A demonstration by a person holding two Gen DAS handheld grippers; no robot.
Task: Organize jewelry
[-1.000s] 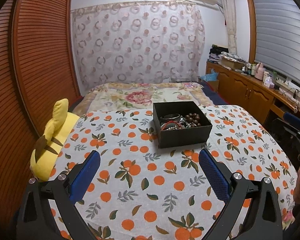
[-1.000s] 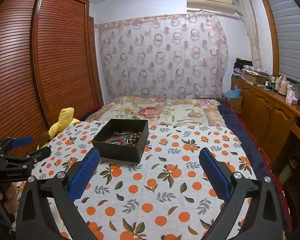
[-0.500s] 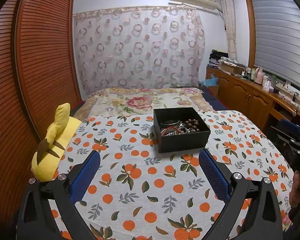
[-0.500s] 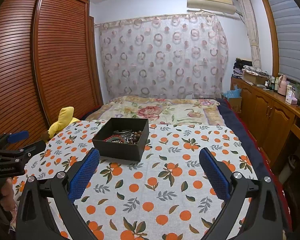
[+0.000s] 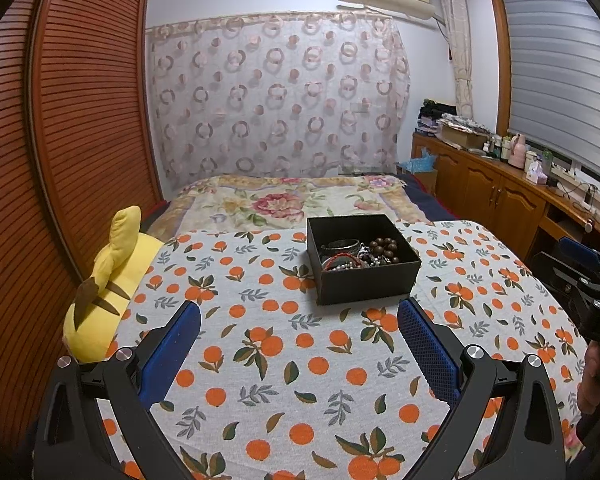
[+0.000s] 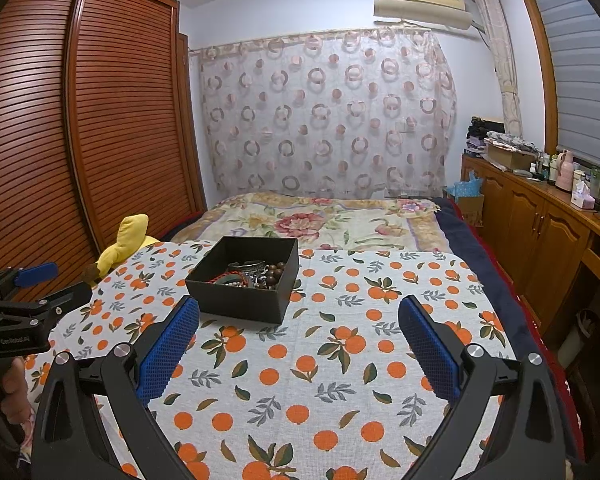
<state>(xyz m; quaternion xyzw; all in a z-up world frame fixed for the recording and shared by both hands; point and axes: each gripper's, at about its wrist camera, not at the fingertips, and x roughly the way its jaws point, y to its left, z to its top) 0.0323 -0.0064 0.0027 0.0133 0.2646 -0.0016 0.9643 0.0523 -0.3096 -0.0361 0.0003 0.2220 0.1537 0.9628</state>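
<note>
A black open box [image 5: 366, 278] [image 6: 240, 302] stands on the orange-print cloth [image 5: 284, 360] [image 6: 340, 360]. Inside lies tangled jewelry [image 5: 358, 254] [image 6: 252, 274]: brown wooden beads, a dark bangle, a red cord and silver chains. My left gripper [image 5: 299, 322] hovers open just short of the box, nothing between its blue pads. My right gripper [image 6: 299, 320] is open too, with the box ahead and to its left. Each gripper shows at the edge of the other's view, the right one [image 5: 580, 268] and the left one [image 6: 36, 286], held by a hand.
A yellow plush toy [image 5: 108, 292] [image 6: 122, 248] lies at the cloth's left edge against a slatted wooden wardrobe [image 5: 60, 160]. A floral bedspread [image 5: 292, 200] stretches beyond the box. Wooden cabinets [image 6: 540, 232] with clutter line the right wall.
Both grippers have tilted up and drawn back slightly, so the box sits lower and farther in each view. Both stay open.
</note>
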